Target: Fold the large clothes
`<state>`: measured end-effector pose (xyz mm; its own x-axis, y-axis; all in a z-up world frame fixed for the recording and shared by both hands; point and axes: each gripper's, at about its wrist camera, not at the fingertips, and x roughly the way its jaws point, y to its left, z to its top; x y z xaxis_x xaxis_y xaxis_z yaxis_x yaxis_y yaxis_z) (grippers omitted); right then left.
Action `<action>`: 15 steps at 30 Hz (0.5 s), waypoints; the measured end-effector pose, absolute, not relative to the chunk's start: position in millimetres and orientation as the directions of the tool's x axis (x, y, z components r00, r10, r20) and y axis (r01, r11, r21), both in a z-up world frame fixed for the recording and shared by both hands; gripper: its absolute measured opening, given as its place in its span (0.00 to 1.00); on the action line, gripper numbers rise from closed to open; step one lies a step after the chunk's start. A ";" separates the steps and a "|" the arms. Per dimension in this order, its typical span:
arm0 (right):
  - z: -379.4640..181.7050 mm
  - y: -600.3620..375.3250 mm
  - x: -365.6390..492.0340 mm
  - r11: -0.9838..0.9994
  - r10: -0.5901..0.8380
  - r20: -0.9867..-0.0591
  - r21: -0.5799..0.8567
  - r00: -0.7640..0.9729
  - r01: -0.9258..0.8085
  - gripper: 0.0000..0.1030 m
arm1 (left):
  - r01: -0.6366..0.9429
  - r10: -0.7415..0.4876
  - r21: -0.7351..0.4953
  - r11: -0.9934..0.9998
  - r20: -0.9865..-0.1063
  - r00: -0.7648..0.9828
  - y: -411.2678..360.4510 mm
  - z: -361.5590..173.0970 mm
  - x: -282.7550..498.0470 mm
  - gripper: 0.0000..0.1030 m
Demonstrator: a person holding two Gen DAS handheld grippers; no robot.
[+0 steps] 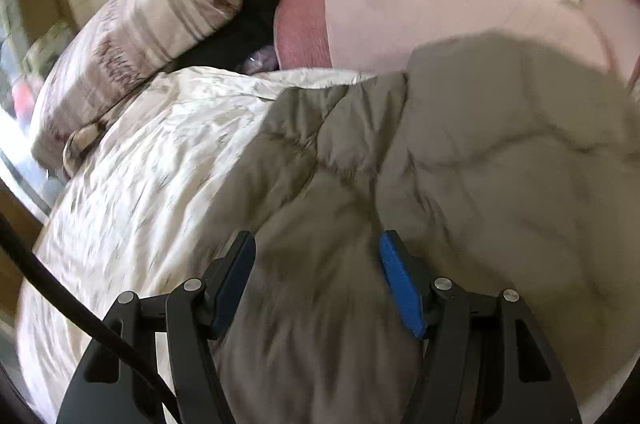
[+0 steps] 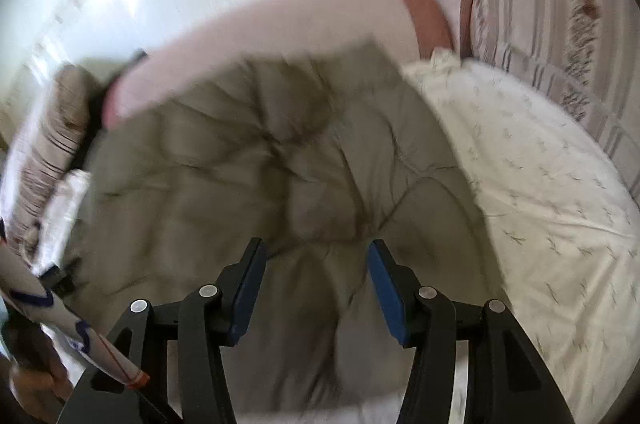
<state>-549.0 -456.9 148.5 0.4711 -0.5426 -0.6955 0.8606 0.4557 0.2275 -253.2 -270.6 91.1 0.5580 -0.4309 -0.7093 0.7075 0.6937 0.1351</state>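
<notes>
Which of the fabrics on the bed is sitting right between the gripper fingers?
The olive quilted jacket, puffy and stitched; the cream bedsheet and pink blanket lie beyond it.

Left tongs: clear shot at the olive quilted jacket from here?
Probably yes. The left tongs stand open right over the jacket, which lies spread on the bedsheet, with nothing between. Whether the pads touch the fabric is blurred.

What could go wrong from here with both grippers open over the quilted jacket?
1. The olive quilted jacket is thick and puffy; the left gripper or right gripper may pinch only a top layer.
2. It lies on the loose white bedspread, which could get pinched too.
</notes>
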 end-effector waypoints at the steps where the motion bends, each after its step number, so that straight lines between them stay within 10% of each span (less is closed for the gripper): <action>1: 156.9 -445.3 -548.9 0.463 -0.554 -0.682 0.224 0.478 0.857 0.56 | 0.706 -0.450 0.108 0.700 -0.701 0.553 -256.1 95.7 -262.6 0.62; 15: 157.8 -357.1 -503.8 0.627 -0.544 -0.580 0.199 0.606 0.753 0.50 | 0.642 -0.449 0.089 0.762 -0.642 0.622 -188.1 97.7 -314.7 0.63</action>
